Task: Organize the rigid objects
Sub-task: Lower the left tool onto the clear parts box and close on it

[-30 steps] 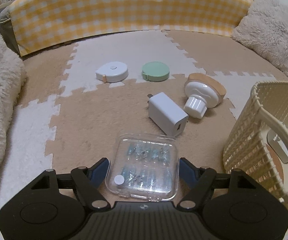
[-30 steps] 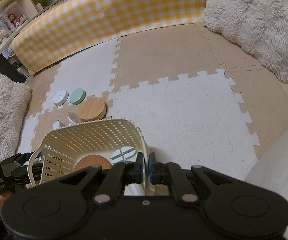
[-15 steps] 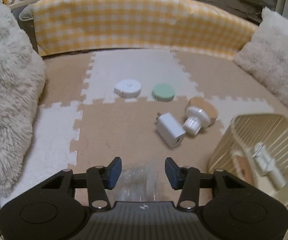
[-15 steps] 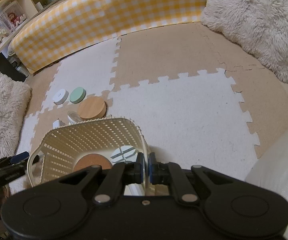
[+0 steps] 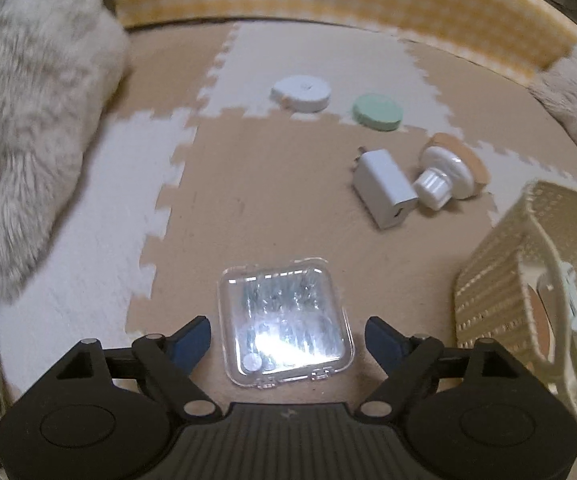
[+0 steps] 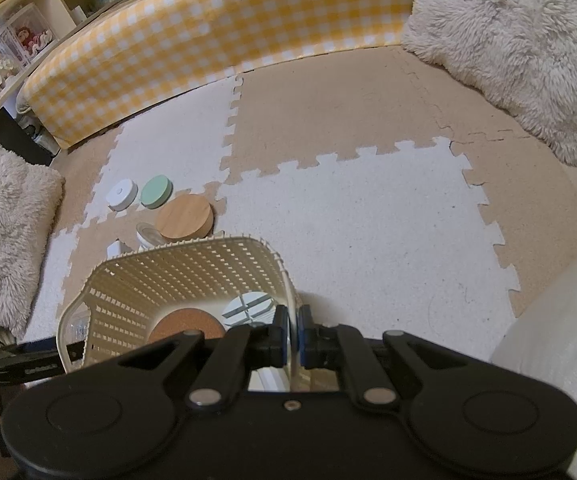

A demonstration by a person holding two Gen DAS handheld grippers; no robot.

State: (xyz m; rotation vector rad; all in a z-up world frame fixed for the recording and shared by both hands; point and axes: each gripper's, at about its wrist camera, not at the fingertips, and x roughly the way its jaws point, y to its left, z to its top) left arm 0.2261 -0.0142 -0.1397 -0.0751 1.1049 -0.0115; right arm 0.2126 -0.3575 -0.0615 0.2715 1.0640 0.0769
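A clear plastic box (image 5: 284, 320) of small parts lies flat on the tan mat. It sits between the fingers of my left gripper (image 5: 288, 330), whose jaws are opening, with a gap on each side of the box. My right gripper (image 6: 293, 320) is shut on the near rim of the cream lattice basket (image 6: 176, 264), which also shows at the right of the left wrist view (image 5: 528, 264). Inside the basket are a cork disc (image 6: 186, 326) and a round striped item (image 6: 248, 306). A white charger (image 5: 384, 188), a wooden-lidded jar (image 5: 448, 172), a green disc (image 5: 377, 112) and a white tape measure (image 5: 301, 93) lie farther out.
Fluffy pillows sit at the left (image 5: 28, 120) and the far right (image 6: 520, 48). A yellow checked bolster (image 6: 208, 40) runs along the back edge of the puzzle mat. Shelves with toys (image 6: 16, 52) stand behind it at the upper left.
The left fingers narrowed on the clear box half a second ago and now stand wide apart again, the box flat on the mat. The left view has rolled. The right gripper kept still.
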